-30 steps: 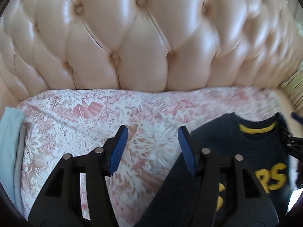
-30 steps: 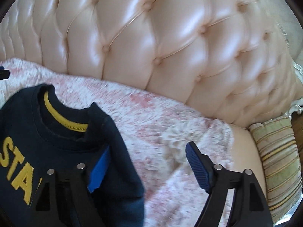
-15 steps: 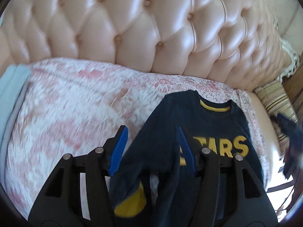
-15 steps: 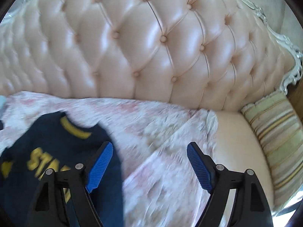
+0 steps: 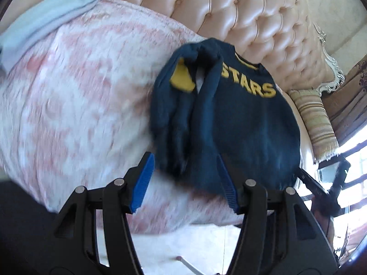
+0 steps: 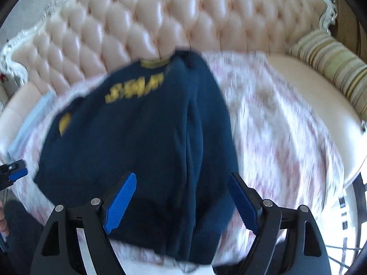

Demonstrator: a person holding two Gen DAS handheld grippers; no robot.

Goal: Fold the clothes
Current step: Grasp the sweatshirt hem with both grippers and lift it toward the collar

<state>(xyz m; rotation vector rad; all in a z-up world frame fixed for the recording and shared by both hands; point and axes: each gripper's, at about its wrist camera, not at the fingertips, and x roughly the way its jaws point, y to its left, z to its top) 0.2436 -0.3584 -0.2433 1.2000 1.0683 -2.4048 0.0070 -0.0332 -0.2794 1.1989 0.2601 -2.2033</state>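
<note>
- Fingers of the left gripper (image 5: 185, 181) stand apart with nothing pinched; the sweater's (image 5: 240, 123) lower left edge lies in the gap, untouched by the pads
- Right gripper (image 6: 183, 204) is spread wide over the hem, also gripping nothing
- Sweater lies face up on the pink floral cover (image 5: 75, 96) of the tufted sofa (image 5: 252, 18), both sleeves already laid in over the body
- Next step looks like the hem-to-collar fold: each gripper should catch one bottom corner, through all layers
- Lifting evenly should keep the sleeves from sliding out
</note>
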